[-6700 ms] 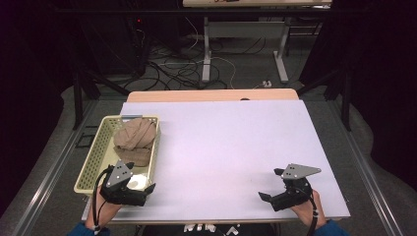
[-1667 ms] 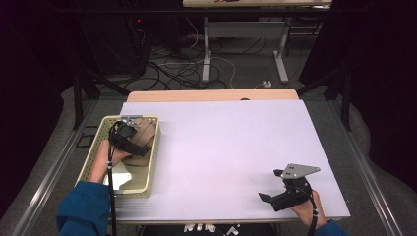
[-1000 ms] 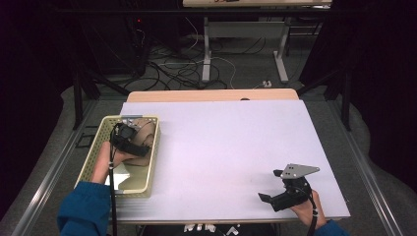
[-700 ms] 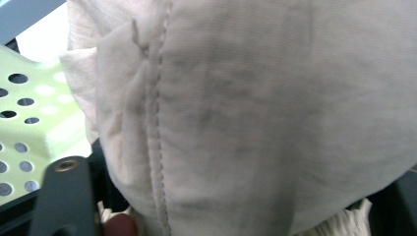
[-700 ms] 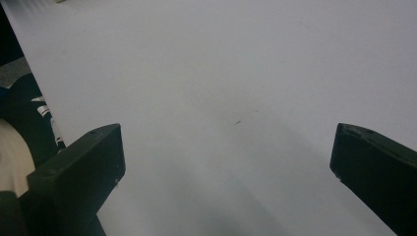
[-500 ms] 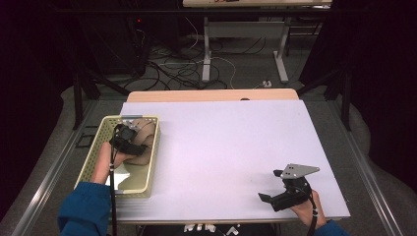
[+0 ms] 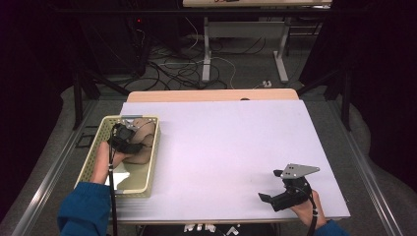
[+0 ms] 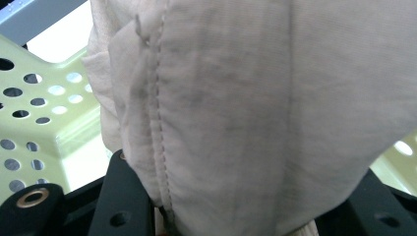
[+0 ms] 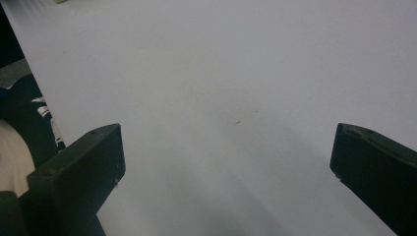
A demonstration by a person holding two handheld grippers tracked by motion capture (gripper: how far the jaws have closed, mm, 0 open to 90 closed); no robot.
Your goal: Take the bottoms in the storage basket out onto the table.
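High view | left claw (image 7: 127, 140) clamps beige cloth (image 7: 142, 139) in basket (image 7: 96, 158) | right claw (image 7: 275, 199) agape

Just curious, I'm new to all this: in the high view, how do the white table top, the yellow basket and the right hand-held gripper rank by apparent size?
1. White table top, largest.
2. Yellow basket.
3. Right hand-held gripper, smallest, though it sits nearest the camera.

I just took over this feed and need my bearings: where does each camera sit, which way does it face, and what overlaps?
High view: above the person's side, looking forward and down on the white table; forearms, left gripper and right gripper show.
Left gripper view: on the left gripper, looking into the beige cloth between its jaws, green basket behind.
Right gripper view: on the right gripper, looking across bare table through parted jaws.
Shared: cloth and basket, high and left views.
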